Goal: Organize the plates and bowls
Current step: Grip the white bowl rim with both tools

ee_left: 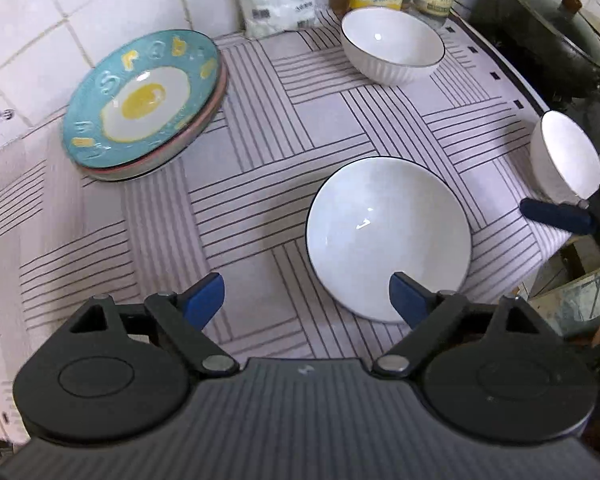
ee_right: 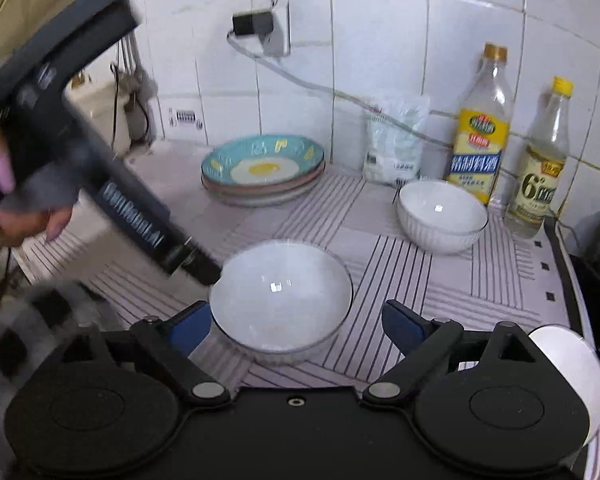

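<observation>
Both grippers, left gripper (ee_left: pixel 306 300) and right gripper (ee_right: pixel 296 330), gape empty; three white bowls (ee_left: pixel 388 236), one plate stack (ee_left: pixel 140 100).

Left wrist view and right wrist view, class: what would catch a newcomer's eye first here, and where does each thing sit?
The teal fried-egg plate, topping a plate stack at the far left of the striped mat, stands out most. White bowls are scattered over the mat: one just ahead of the open left tool, another by the back bottles. A third sits at the right edge.
</observation>
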`<action>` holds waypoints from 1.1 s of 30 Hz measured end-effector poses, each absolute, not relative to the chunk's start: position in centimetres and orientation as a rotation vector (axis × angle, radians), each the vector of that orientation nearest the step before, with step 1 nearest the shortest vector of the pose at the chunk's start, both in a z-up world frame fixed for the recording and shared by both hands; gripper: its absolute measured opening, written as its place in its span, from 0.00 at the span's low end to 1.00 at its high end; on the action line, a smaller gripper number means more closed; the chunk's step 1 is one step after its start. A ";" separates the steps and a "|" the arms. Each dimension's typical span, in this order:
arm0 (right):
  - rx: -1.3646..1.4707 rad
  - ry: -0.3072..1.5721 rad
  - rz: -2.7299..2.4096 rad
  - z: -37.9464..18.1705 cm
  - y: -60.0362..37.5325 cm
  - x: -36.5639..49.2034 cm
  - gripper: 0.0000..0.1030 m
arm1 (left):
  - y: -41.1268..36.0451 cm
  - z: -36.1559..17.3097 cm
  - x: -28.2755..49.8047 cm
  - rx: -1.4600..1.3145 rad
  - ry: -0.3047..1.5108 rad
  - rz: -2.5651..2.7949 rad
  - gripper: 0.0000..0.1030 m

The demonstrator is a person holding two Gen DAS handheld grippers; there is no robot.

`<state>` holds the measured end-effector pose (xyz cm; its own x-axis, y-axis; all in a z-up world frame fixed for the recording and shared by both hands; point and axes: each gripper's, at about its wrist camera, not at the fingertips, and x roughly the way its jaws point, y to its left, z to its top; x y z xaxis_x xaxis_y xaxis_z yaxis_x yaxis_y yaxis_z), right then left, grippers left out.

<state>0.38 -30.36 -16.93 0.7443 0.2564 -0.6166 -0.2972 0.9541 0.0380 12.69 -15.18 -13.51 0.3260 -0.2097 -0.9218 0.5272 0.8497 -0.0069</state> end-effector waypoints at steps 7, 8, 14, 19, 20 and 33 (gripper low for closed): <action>-0.098 0.683 0.307 -21.7 -28.9 1.9 0.92 | -15.8 -16.5 14.6 0.319 1.174 -0.499 0.85; -0.097 0.681 0.312 -22.0 -28.7 2.0 0.92 | -15.9 -16.8 14.8 0.316 1.178 -0.507 0.84; -0.058 0.665 0.327 -23.3 -27.9 3.4 0.93 | -15.9 -18.1 16.1 0.269 1.215 -0.540 0.52; -0.026 0.671 0.338 -24.2 -28.0 4.2 0.94 | -15.8 -18.7 16.4 0.215 1.244 -0.574 0.22; -0.017 0.674 0.342 -24.3 -28.0 4.4 0.94 | -15.9 -18.6 16.5 0.206 1.247 -0.584 0.15; 0.029 0.698 0.317 -24.1 -27.4 5.6 0.95 | -15.0 -17.9 16.7 0.174 1.247 -0.568 0.15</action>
